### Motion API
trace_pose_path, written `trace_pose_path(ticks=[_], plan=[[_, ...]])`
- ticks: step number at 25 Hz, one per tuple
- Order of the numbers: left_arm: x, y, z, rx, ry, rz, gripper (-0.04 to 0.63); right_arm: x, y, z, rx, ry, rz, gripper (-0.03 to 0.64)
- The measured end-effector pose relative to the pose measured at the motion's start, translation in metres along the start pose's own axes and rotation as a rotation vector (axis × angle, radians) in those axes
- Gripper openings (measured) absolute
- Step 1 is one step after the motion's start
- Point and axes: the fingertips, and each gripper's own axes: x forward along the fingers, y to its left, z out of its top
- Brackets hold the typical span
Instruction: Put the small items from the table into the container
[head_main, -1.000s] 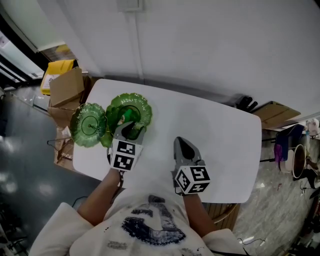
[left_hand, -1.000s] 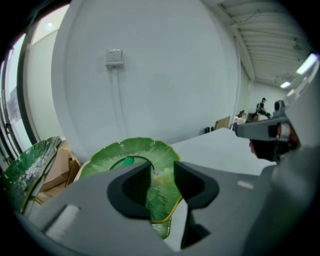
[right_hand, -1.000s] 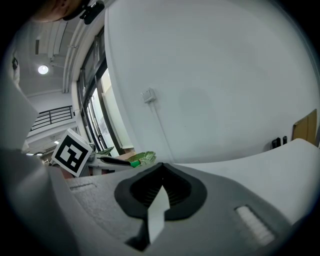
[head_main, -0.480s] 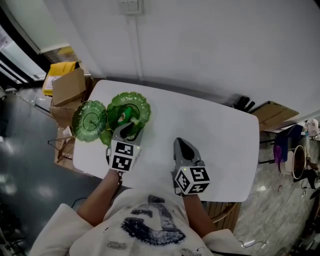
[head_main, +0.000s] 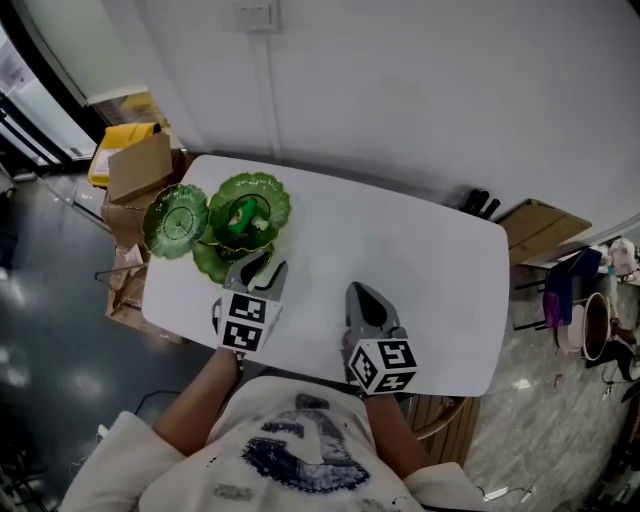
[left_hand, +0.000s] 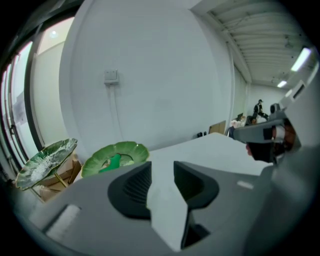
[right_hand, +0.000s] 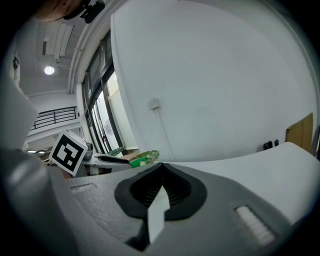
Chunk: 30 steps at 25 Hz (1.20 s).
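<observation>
A large green leaf-shaped dish (head_main: 265, 192) stands at the table's far left corner with a small bright green item (head_main: 243, 215) lying in it. In the left gripper view the same dish (left_hand: 125, 150) and the item (left_hand: 114, 162) lie ahead of the jaws. My left gripper (head_main: 257, 263) is open and empty, its tips just short of the dish. Its jaws (left_hand: 161, 170) show a clear gap with only white table behind. My right gripper (head_main: 362, 297) hovers shut and empty over the table's near middle, its jaws (right_hand: 161, 172) pressed together.
A second, glassy green dish (head_main: 176, 220) sits left of the large one, and a smaller green leaf dish (head_main: 212, 262) lies below them. Cardboard boxes (head_main: 135, 165) stand off the white table's (head_main: 420, 260) left end, with more clutter (head_main: 545, 225) on the floor at right.
Both grippers have drawn back toward the person. The left gripper's tips, earlier over the large dish beside the green item, are now off its near rim. Neither gripper's jaws changed.
</observation>
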Motion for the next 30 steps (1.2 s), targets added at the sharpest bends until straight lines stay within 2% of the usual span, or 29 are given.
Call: trace_pose_path(ticks=[8,13,20,30], plan=[[-0.038,-0.054,-0.002,-0.009,-0.073,-0.022,0.08,-0.046,-0.002,-0.021,0.009,0.011,0.009,-0.003],[-0.058,-0.071,-0.01,0.004,-0.101,-0.054,0.027,-0.068,0.005,-0.027,0.007,0.001,-0.015,-0.003],[-0.087,-0.065,-0.019,0.027,-0.158,-0.113,-0.011,-0.078,0.034,-0.037,0.001,-0.018,-0.055,-0.003],[-0.158,-0.042,-0.062,0.036,-0.202,-0.141,-0.011,-0.094,0.122,-0.059,-0.042,-0.061,-0.067,-0.003]])
